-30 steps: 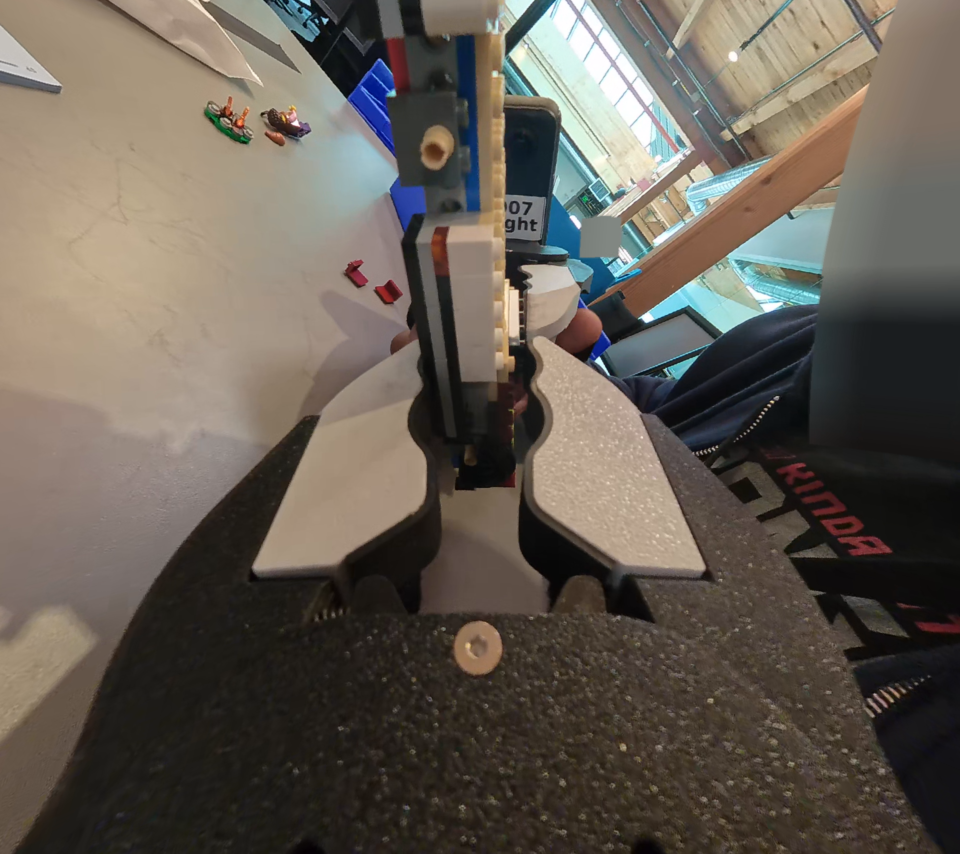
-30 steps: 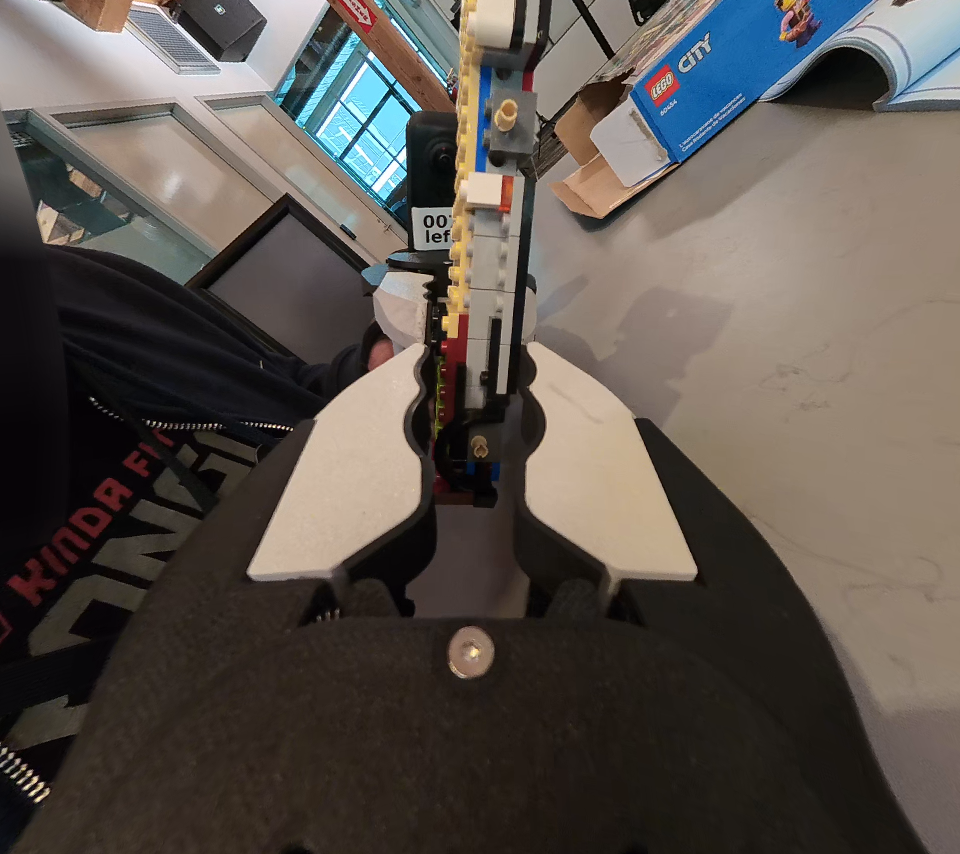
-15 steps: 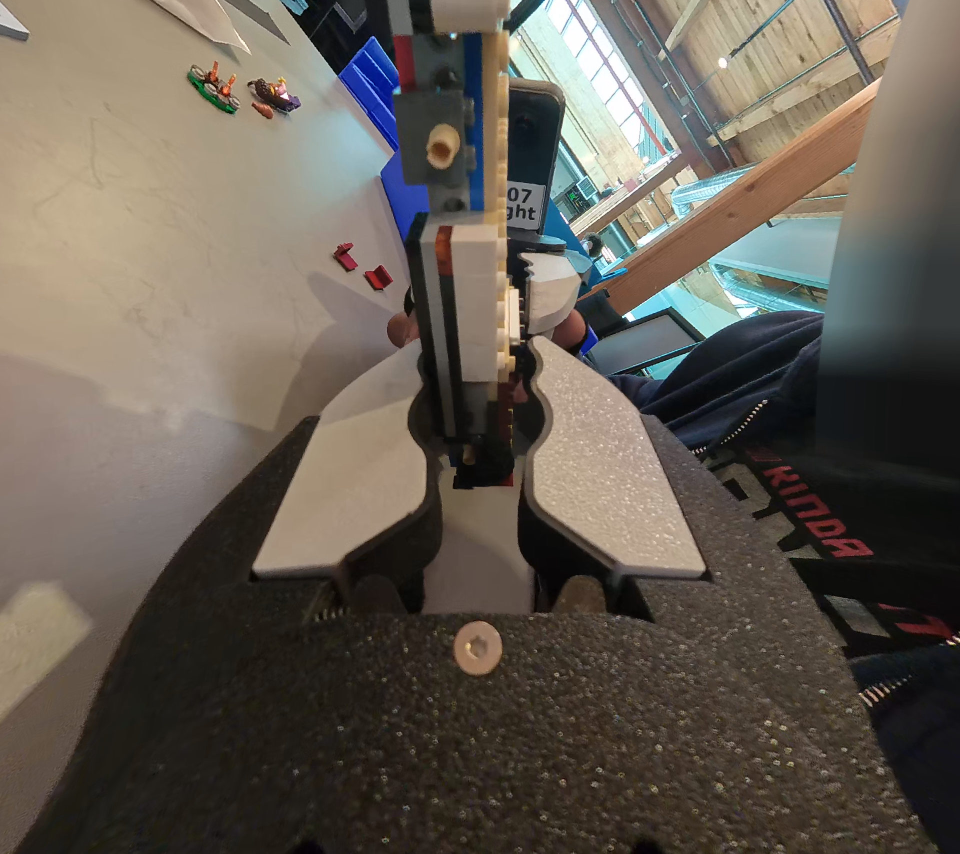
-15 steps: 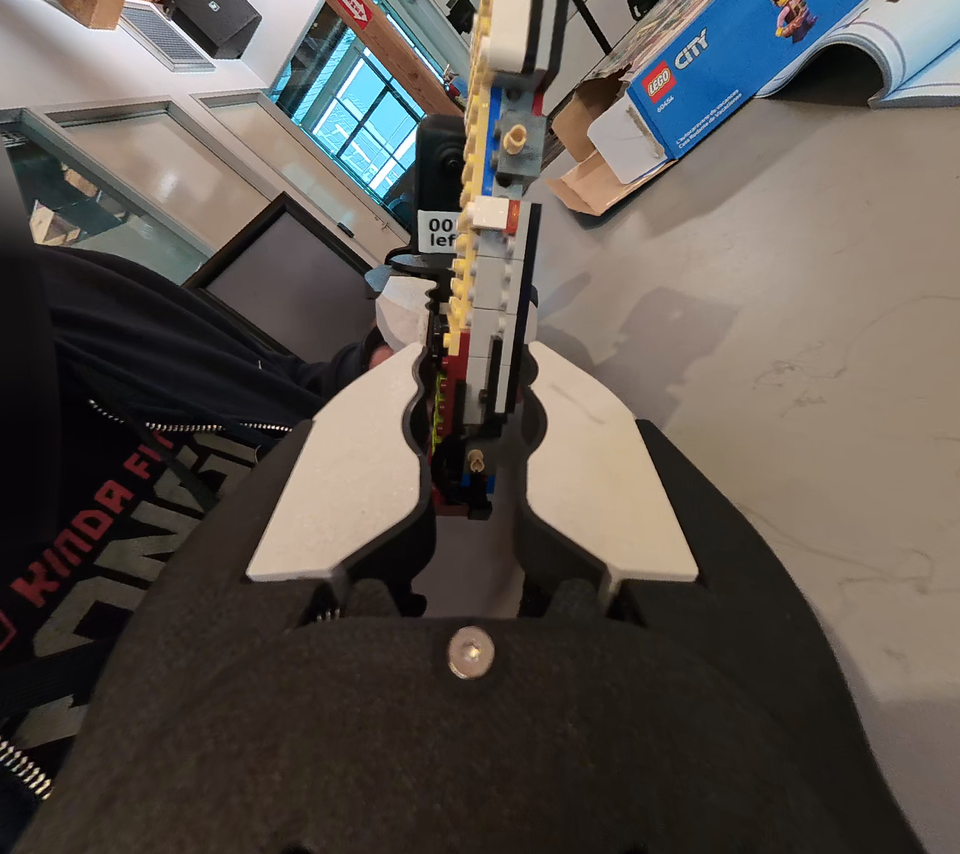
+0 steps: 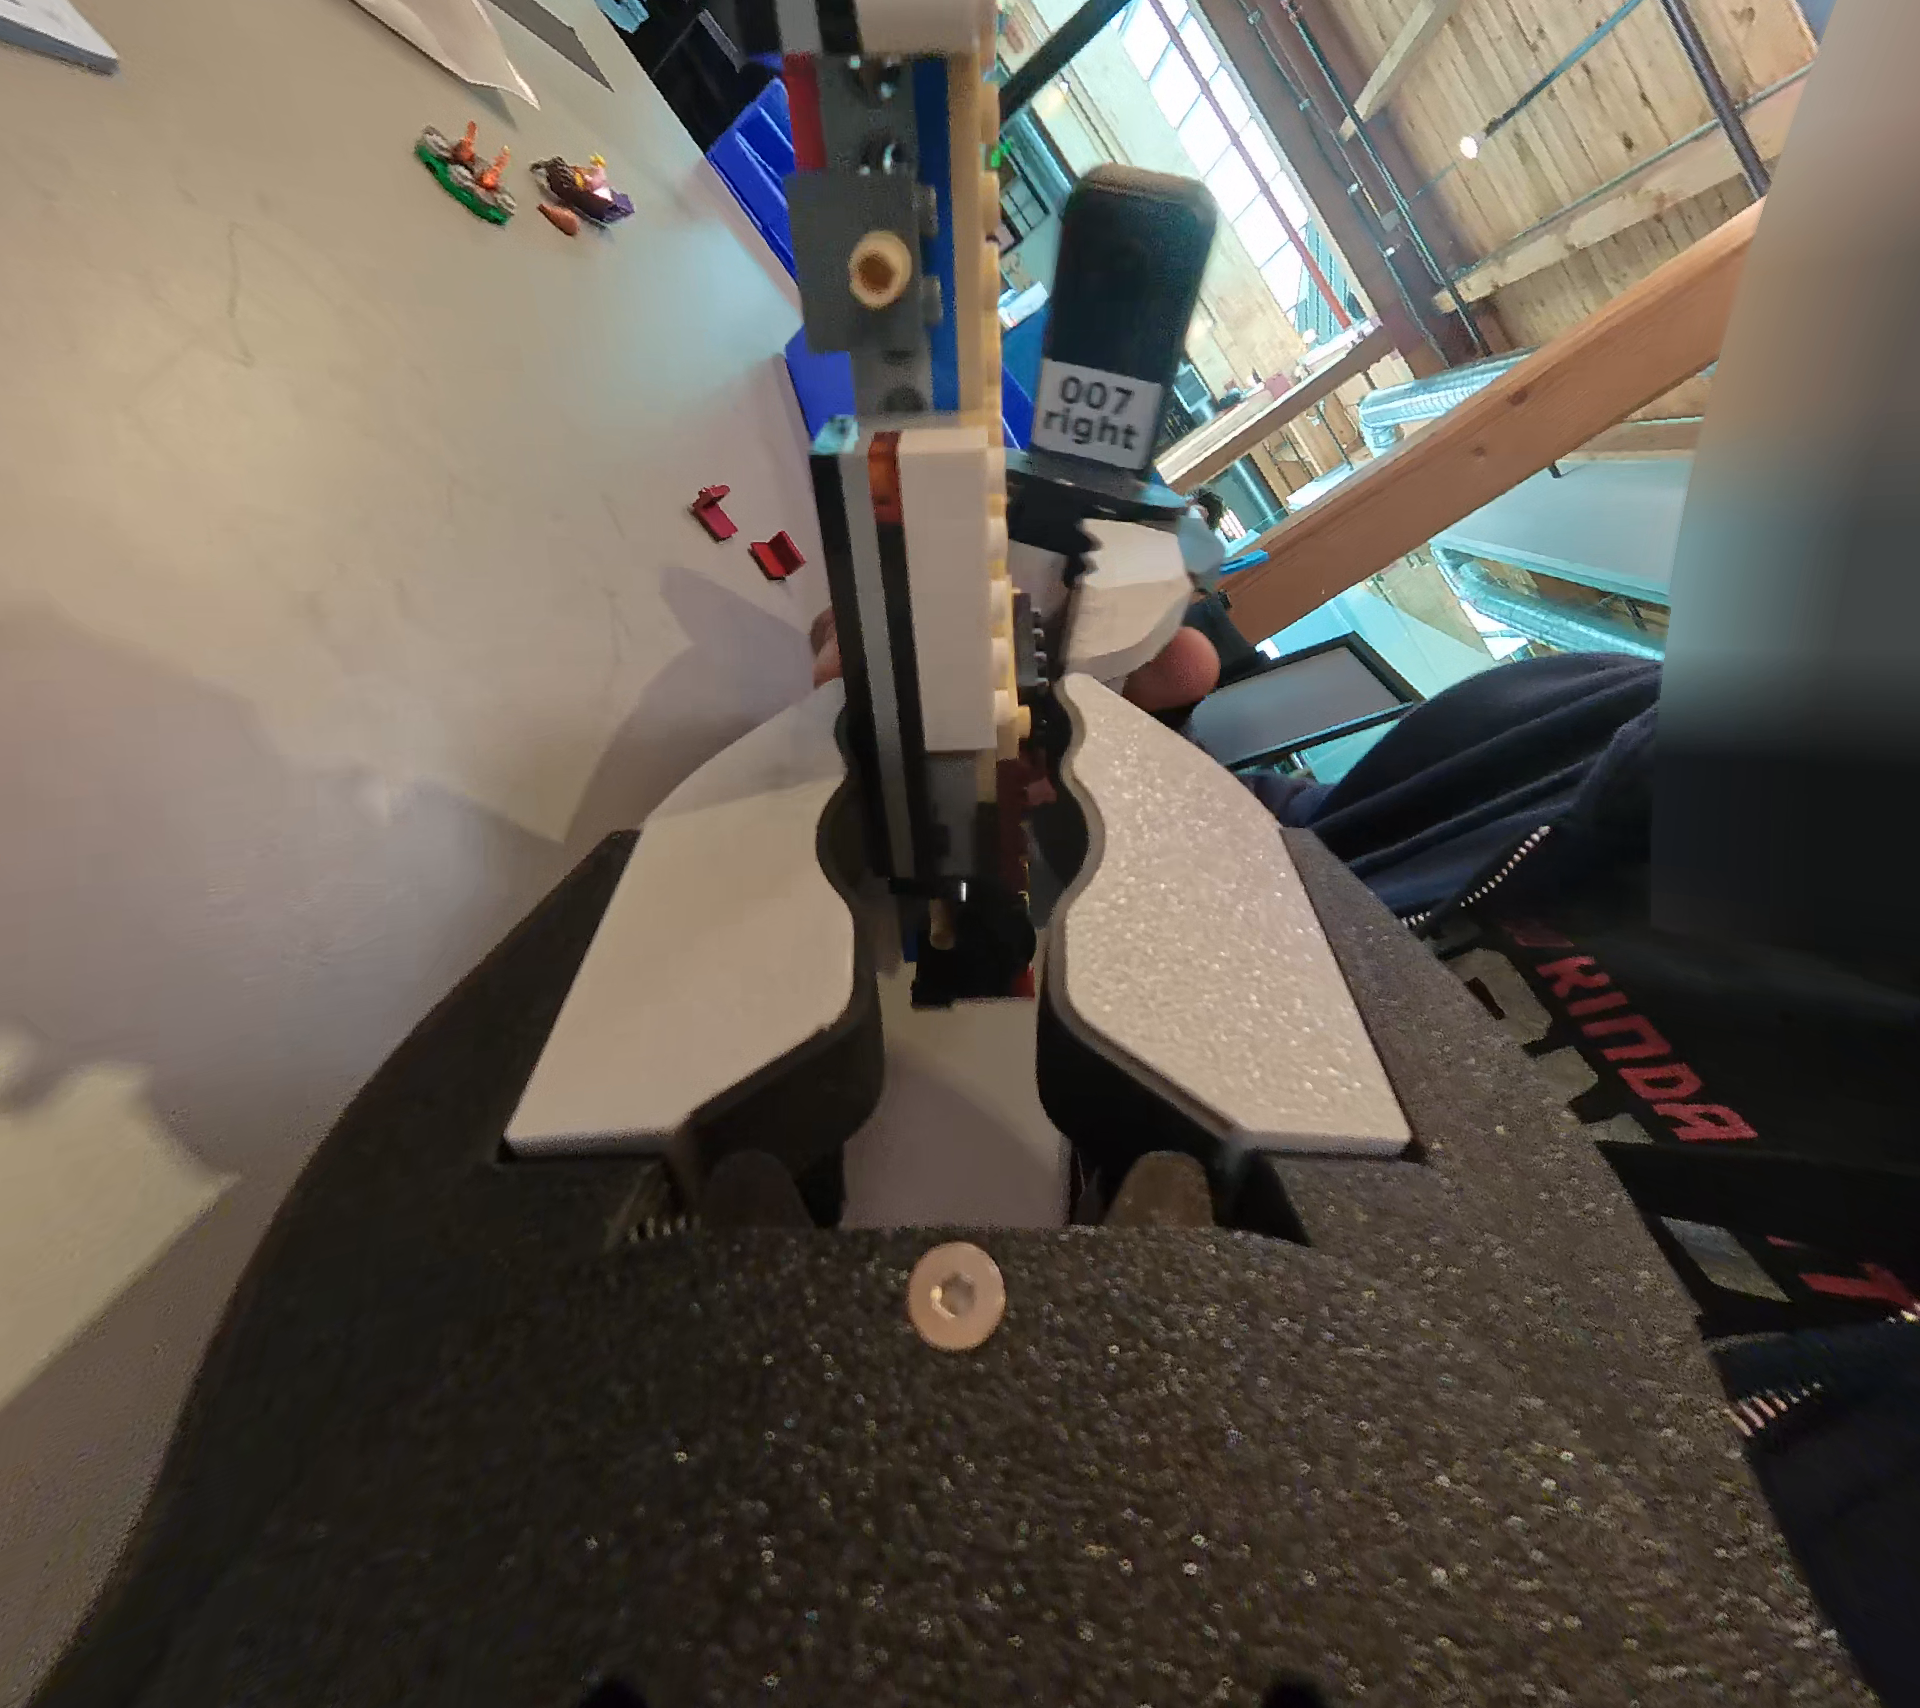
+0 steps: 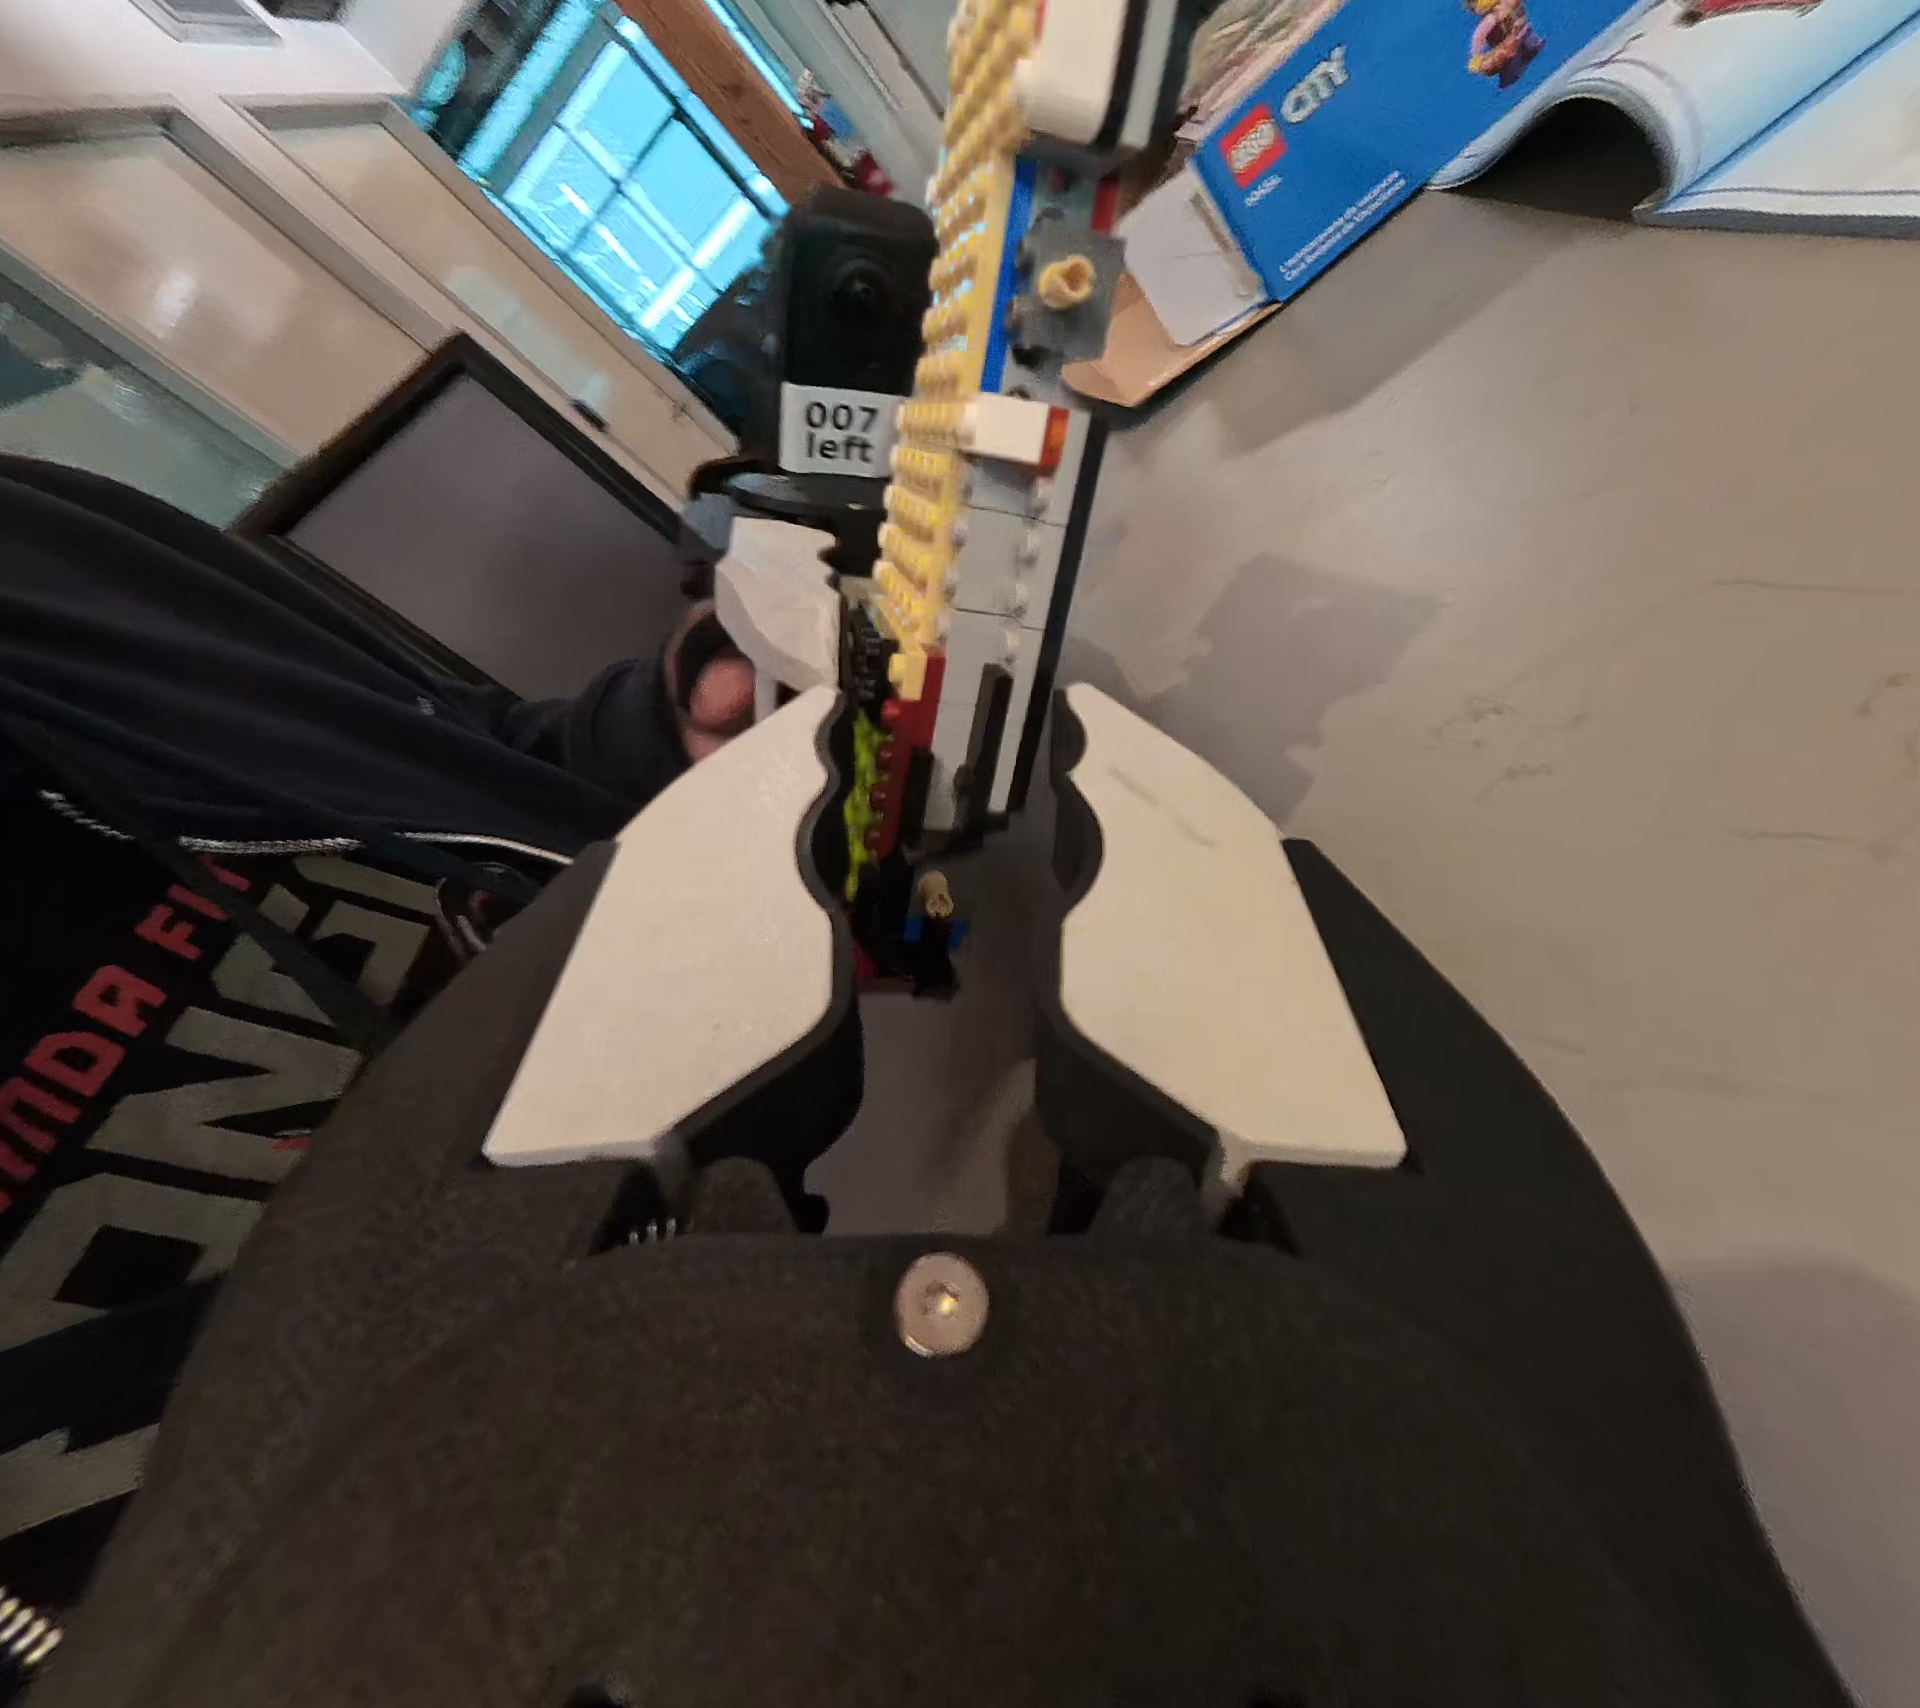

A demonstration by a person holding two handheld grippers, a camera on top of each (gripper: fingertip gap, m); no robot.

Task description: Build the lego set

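The left gripper [image 5: 951, 785] clamps one end of a long brick model [image 5: 914, 598], both pads pressing its sides. In the right wrist view the right gripper [image 6: 940, 785] stands slightly apart: a sliver of gap separates its right-hand pad [image 6: 1081, 785] from the model's other end, tilted toward 1 o'clock. Two red pieces [image 5: 743, 531] lie on the grey table [image 5: 312, 515] at 10 o'clock; a blue box [image 6: 1507, 37] lies at 2 o'clock.

Brick model [image 5: 914, 578]: white, black, grey, blue, red, tan studs; lime strip at right-view end. Table [image 5: 260, 515]: pale grey. 2 loose bricks [image 5: 748, 531]: dark red. Box [image 6: 1455, 48]: blue. Sweatshirt [image 5: 1714, 983]: navy, red print.
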